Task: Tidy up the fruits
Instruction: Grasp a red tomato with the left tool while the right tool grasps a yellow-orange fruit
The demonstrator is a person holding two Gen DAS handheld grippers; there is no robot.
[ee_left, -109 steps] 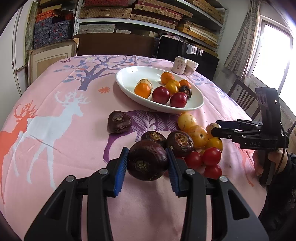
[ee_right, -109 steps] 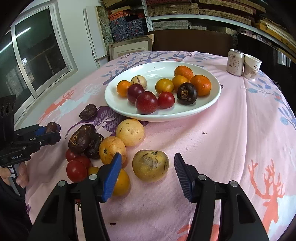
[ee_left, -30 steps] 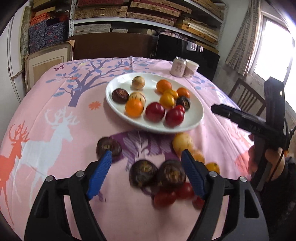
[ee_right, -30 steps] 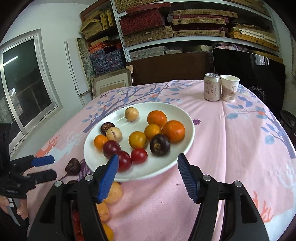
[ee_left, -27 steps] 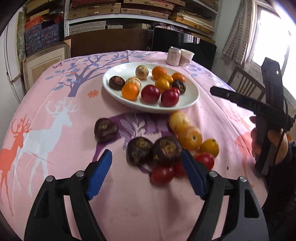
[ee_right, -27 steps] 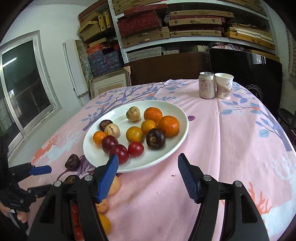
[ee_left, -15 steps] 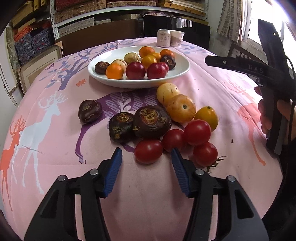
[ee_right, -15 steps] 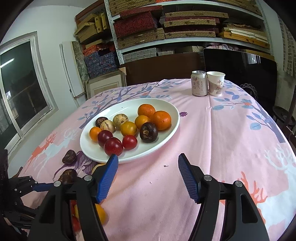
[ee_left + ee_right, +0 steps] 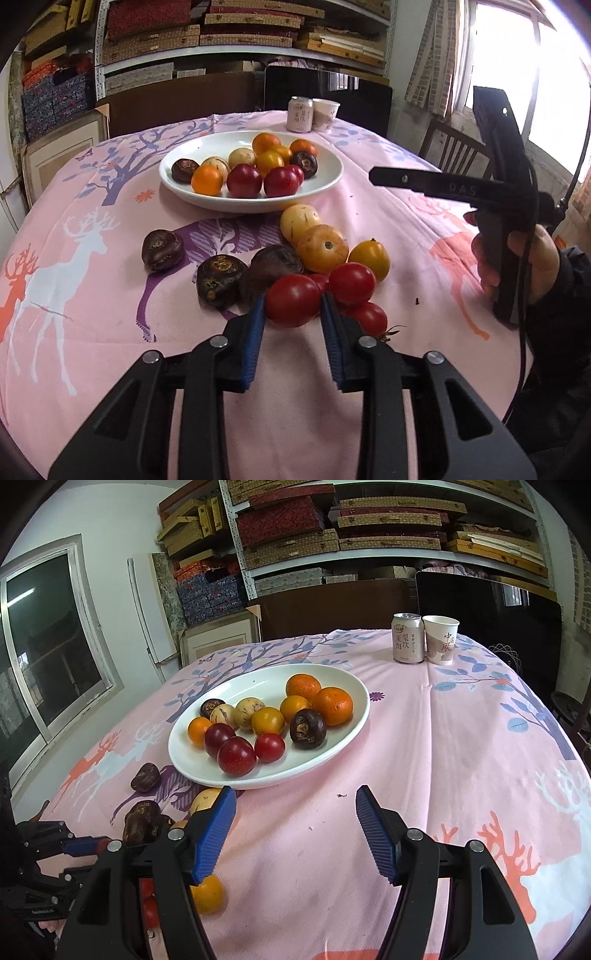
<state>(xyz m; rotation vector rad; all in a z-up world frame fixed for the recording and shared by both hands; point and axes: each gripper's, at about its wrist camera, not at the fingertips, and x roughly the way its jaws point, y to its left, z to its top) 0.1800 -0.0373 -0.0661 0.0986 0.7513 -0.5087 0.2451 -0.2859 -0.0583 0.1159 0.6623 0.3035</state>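
Red skin was seen pinched between the blue pads of the left gripper: a tomato at the near edge of the loose pile, in front of the plate. It should be squeezed lightly and lifted straight, so the touching fruits are not rolled.

From the right wrist, the right gripper was held wide apart and empty, above bare cloth just before the plate.

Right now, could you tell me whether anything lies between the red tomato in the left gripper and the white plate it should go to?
Yes. The left gripper is shut on the red tomato, and loose fruit lies on the cloth toward the white plate: a dark purple fruit just ahead and two pale yellow fruits nearer the rim. Lifting over them should clear the way.
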